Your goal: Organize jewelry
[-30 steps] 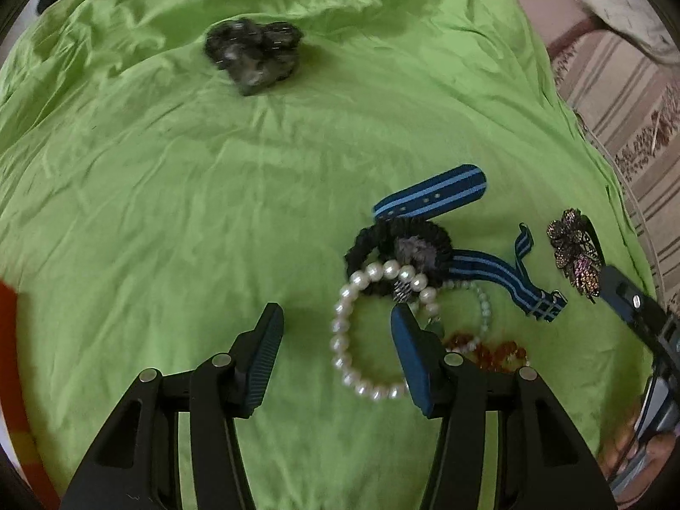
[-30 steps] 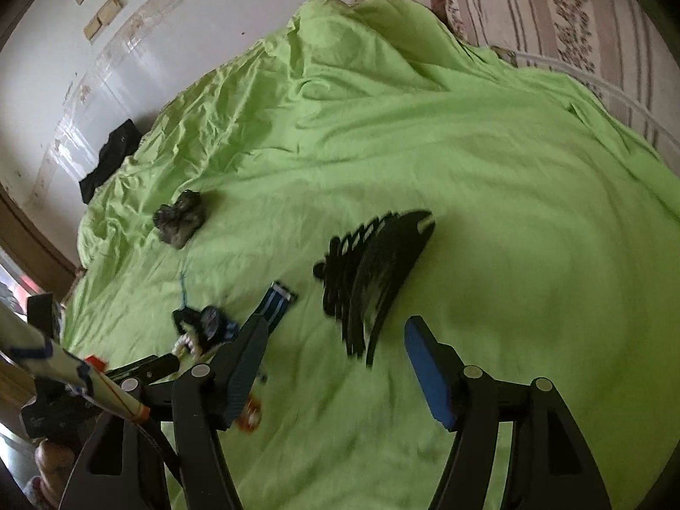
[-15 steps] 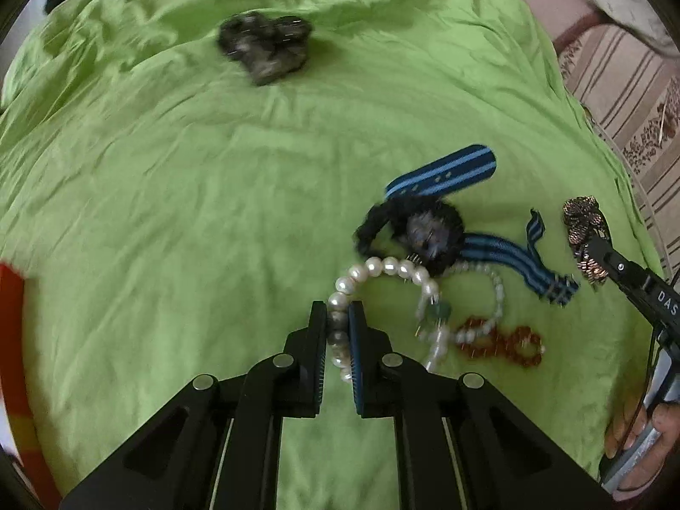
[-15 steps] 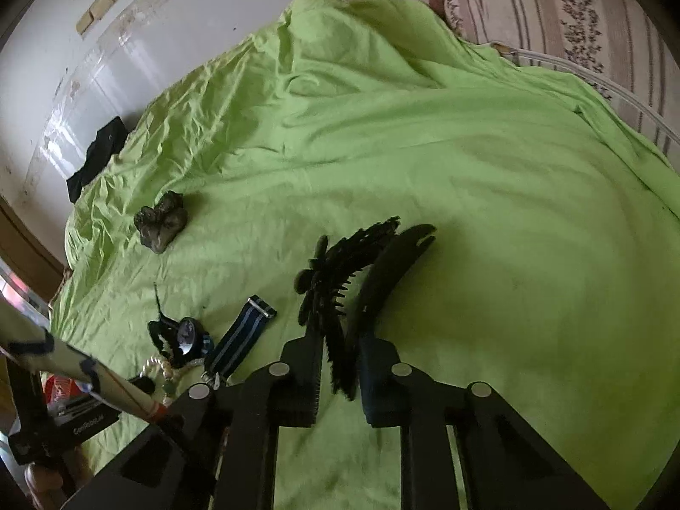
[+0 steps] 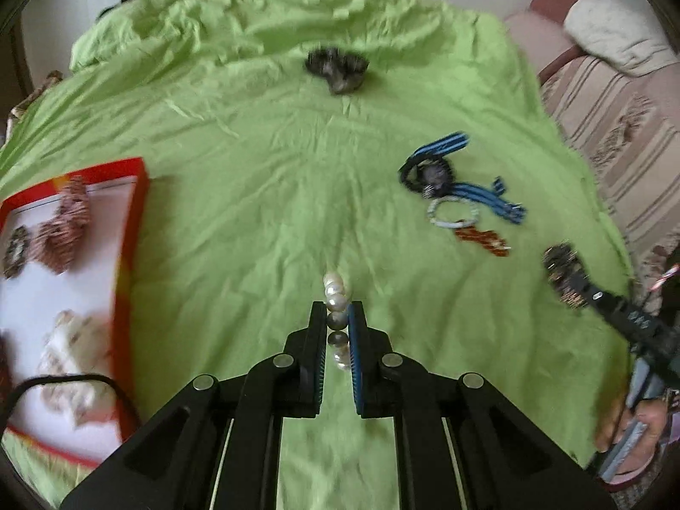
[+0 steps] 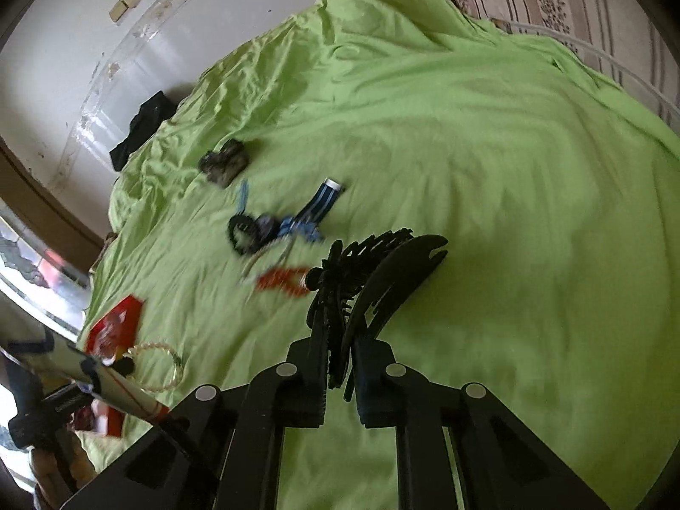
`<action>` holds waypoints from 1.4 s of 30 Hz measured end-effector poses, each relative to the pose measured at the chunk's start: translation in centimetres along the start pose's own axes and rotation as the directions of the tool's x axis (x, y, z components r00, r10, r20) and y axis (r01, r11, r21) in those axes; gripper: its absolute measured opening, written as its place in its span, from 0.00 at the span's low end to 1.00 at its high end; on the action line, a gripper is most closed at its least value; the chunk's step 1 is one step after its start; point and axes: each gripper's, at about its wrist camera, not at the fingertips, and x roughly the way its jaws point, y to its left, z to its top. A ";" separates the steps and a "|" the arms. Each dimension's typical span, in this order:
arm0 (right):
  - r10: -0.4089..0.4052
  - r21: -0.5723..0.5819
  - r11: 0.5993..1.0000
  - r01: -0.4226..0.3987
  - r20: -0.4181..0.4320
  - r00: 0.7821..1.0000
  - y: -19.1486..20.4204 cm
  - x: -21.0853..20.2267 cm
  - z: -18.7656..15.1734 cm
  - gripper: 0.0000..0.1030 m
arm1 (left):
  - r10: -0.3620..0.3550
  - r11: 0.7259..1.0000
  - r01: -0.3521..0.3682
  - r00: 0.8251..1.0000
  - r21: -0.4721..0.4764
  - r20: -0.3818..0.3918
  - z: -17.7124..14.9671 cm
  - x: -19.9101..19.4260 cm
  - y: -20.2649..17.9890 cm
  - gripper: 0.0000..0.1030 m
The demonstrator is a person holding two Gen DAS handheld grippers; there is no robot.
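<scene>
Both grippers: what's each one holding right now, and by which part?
Left gripper is shut on the pearl bracelet, pinching a short run of beads. Right gripper is shut on the black hair claw clip, gripped at its near end.

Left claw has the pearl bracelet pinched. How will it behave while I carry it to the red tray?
Likely floppy: in the right wrist view the pearl bracelet hangs as a loose loop below the left claw. Its round, glossy beads may slip between the pads. It will probably swing, so carry it gently to the red tray.
</scene>
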 end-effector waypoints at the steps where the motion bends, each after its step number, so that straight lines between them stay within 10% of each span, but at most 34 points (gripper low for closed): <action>1: 0.005 0.003 1.000 -0.005 -0.002 1.000 0.3 -0.5 -0.5 0.11 | -0.006 1.000 0.006 1.000 -0.004 0.011 -0.2 -0.8 0.2 0.09; 18: 0.079 -0.157 0.984 -0.082 -0.028 0.997 9.5 -5.3 -4.9 0.11 | 0.036 0.982 -0.002 0.984 -0.191 0.176 -5.3 -13.8 8.2 0.09; 42: 0.091 -0.230 0.967 -0.108 -0.081 0.993 13.1 -6.3 -8.6 0.11 | 0.210 0.968 -0.174 0.958 -0.183 0.196 -7.8 -15.9 9.4 0.09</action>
